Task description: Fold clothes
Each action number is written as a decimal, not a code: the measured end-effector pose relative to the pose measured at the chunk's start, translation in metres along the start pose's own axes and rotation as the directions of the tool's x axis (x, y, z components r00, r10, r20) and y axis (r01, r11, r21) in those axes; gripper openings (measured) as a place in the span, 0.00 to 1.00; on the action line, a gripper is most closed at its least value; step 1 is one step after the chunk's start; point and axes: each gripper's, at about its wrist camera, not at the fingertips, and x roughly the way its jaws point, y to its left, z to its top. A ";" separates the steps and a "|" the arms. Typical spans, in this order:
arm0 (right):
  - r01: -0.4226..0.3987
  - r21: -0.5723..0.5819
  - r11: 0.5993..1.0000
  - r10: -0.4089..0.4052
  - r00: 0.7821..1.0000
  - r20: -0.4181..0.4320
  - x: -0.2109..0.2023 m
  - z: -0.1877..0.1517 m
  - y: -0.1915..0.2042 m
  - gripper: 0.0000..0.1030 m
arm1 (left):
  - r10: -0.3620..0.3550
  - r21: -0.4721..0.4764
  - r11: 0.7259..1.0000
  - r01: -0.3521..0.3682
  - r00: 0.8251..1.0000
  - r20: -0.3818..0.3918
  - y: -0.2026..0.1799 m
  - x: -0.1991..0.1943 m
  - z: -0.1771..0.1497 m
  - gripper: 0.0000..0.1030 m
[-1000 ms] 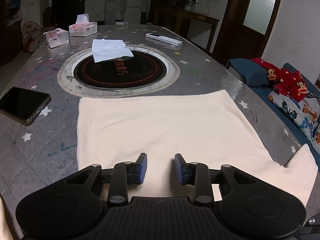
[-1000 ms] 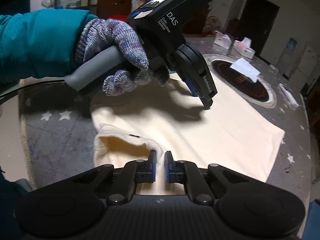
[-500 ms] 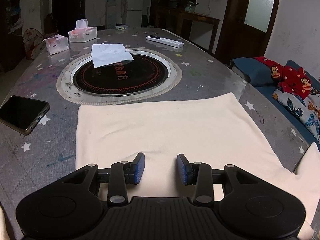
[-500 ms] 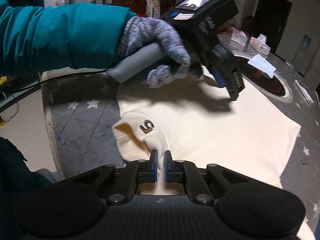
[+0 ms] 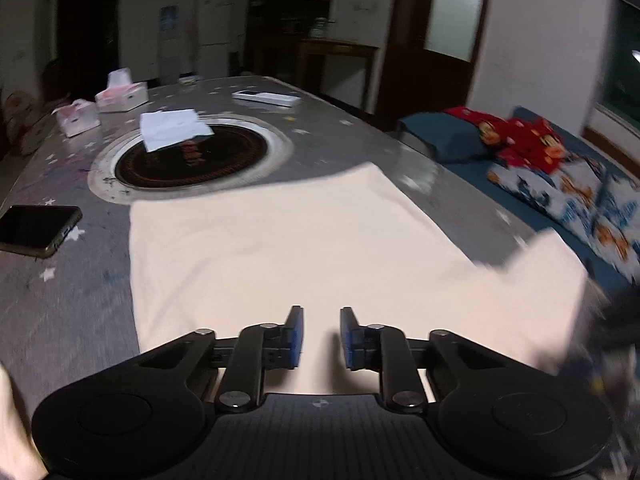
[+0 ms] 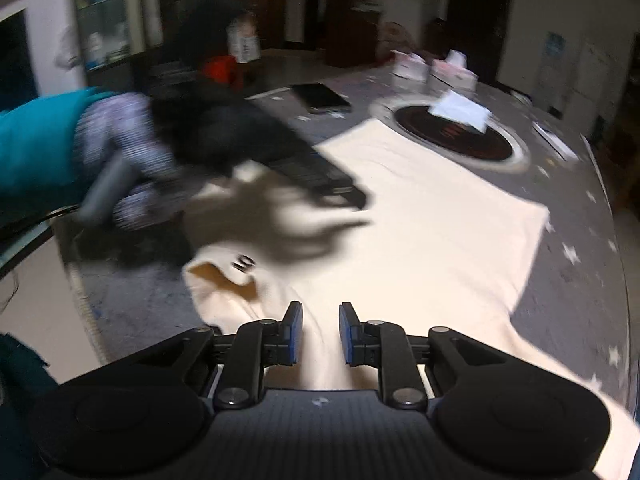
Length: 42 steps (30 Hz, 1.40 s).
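Observation:
A cream garment [image 5: 288, 248] lies spread flat on the grey star-patterned table [image 5: 60, 292]. My left gripper [image 5: 321, 338] is open and empty just above its near part. In the right wrist view the same garment [image 6: 432, 232] shows its collar with a small label [image 6: 243, 263] lying folded over at the near left. My right gripper [image 6: 319, 334] is open, with a ridge of cloth between the jaws but not clamped. The left gripper [image 6: 352, 196], blurred, hovers over the garment in the gloved hand [image 6: 124, 148].
A black phone [image 5: 36, 224] lies left of the garment. A round black hotplate [image 5: 192, 156] with a white cloth [image 5: 172, 130] on it sits beyond. Two tissue boxes [image 5: 120, 96] and a remote [image 5: 266, 98] stand farther back. A bed with patterned bedding [image 5: 560, 176] is on the right.
My right gripper has opened and let go of the collar, which now lies folded on the garment. The left gripper has swung, and both views are motion-blurred.

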 end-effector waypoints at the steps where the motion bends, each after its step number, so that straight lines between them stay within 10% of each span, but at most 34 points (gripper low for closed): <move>1: 0.002 0.010 1.000 -0.002 1.000 -0.004 0.001 -0.003 -0.001 0.17 | -0.010 0.022 1.000 0.010 1.000 0.003 -0.006 -0.007 -0.008 0.17; 10: 0.034 0.001 0.999 -0.034 0.999 -0.004 -0.001 -0.011 0.007 0.17 | -0.054 0.199 0.979 0.051 0.998 0.010 -0.054 -0.046 -0.067 0.14; 17: 0.039 0.024 0.999 -0.039 0.999 -0.004 0.008 -0.016 0.015 0.17 | -0.062 0.152 0.987 0.059 0.998 0.019 -0.048 -0.052 -0.071 0.14; 26: 0.039 0.078 0.996 -0.040 0.999 0.015 0.009 -0.015 0.012 0.17 | 0.100 -0.066 0.993 -0.095 0.991 0.093 -0.001 -0.077 -0.058 0.28; 30: 0.036 0.077 0.996 -0.037 0.999 0.009 0.014 -0.016 0.014 0.17 | 0.252 -0.236 0.945 -0.228 0.965 0.078 0.051 -0.073 -0.042 0.29; 36: 0.034 0.086 0.996 -0.035 0.999 0.006 0.016 -0.017 0.012 0.17 | 0.296 -0.431 0.861 -0.270 0.955 -0.006 0.108 -0.051 -0.043 0.31; 39: 0.034 0.087 0.996 -0.034 0.999 0.005 0.016 -0.017 0.012 0.17 | 0.435 -0.370 0.834 -0.409 0.900 -0.014 0.106 -0.048 -0.051 0.31; 42: 0.032 0.080 0.996 -0.032 0.999 0.003 0.017 -0.017 0.012 0.17 | 0.566 -0.392 0.751 -0.532 0.823 -0.033 0.110 -0.060 -0.064 0.31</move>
